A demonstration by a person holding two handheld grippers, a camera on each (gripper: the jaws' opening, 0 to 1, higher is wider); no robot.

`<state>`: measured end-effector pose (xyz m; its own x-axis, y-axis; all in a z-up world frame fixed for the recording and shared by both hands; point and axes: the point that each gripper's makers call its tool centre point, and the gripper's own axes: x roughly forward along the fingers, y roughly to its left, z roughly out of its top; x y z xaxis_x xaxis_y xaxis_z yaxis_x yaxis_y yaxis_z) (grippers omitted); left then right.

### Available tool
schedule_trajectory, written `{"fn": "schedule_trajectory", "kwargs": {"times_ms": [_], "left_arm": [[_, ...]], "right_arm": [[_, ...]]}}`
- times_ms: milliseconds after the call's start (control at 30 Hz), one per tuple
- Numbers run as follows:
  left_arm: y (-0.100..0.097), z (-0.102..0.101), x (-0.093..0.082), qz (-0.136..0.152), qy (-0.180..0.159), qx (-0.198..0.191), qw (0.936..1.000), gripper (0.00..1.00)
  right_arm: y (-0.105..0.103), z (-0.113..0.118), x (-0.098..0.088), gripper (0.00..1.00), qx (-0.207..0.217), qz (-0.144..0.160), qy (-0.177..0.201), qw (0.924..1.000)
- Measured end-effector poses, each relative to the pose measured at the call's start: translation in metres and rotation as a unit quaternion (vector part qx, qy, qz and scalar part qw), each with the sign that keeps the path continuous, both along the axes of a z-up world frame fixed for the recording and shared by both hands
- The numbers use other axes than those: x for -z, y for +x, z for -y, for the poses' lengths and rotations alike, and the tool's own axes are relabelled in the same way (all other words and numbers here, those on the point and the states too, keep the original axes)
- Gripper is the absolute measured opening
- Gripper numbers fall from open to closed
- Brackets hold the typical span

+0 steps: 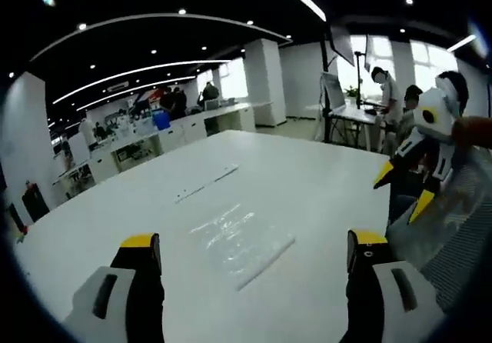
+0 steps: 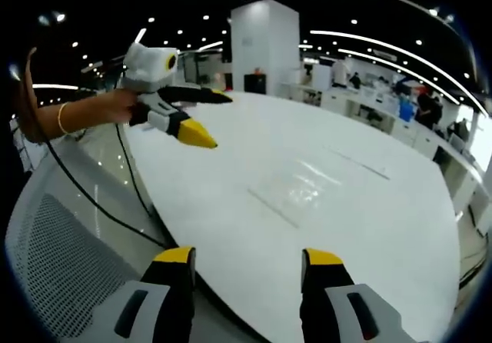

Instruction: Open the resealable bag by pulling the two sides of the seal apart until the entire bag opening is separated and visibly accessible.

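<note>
Here both grippers hang above a broad white table, jaws spread wide and holding nothing. In the left gripper view the left gripper has its yellow-tipped black jaws rising on either side of the resealable bag, a clear, glossy bag lying flat on the tabletop, toward the near edge, with its seal strip forming the straight side nearest the right jaw; the jaws are above it, not touching it. Farther in on the tabletop lies a thin clear strip, apart from the bag. The right gripper comes in at that view's right, over the table's edge, its two yellow tips parted. In the right gripper view the right gripper's own jaws stand well apart over the near edge of the table, the bag lying beyond them on the tabletop, faint against the white. The left gripper is at upper left there, held in a hand with a bracelet on the wrist, a black cable hanging from it. A grey mesh chair back sits beside the table. Desks and people are in the background.
</note>
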<state>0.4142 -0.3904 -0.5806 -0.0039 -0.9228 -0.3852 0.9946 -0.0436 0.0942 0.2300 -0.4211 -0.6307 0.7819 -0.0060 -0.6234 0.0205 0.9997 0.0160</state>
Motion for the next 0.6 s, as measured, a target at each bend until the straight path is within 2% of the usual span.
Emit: {"fn": "schedule_trajectory", "kwargs": {"times_ms": [67, 100, 167, 200, 400, 600], "left_arm": [[-0.002, -0.009, 0.0, -0.001, 0.001, -0.004, 1.0, 1.0], [-0.004, -0.015, 0.001, -0.017, 0.006, -0.013, 0.9998, 1.0], [-0.007, -0.02, -0.004, -0.051, -0.013, -0.029, 0.9982, 1.0], [-0.011, -0.026, -0.004, -0.066, -0.012, -0.032, 0.9973, 1.0], [-0.013, -0.05, 0.0, -0.038, 0.0, -0.047, 0.9982, 1.0], [-0.009, -0.06, 0.007, -0.046, 0.002, -0.063, 0.997, 0.99]], "right_arm": [[0.0, 0.002, 0.0, 0.53, 0.003, 0.0, -0.001, 1.0], [0.0, 0.002, 0.0, 0.53, 0.005, 0.001, -0.001, 1.0], [-0.001, 0.002, 0.0, 0.53, 0.006, 0.001, 0.0, 1.0], [-0.001, 0.002, 0.0, 0.53, 0.007, 0.0, 0.0, 1.0], [-0.002, 0.004, 0.0, 0.53, 0.015, 0.003, 0.0, 0.9999], [-0.005, 0.005, 0.001, 0.53, 0.021, 0.002, 0.001, 0.9998]]}}
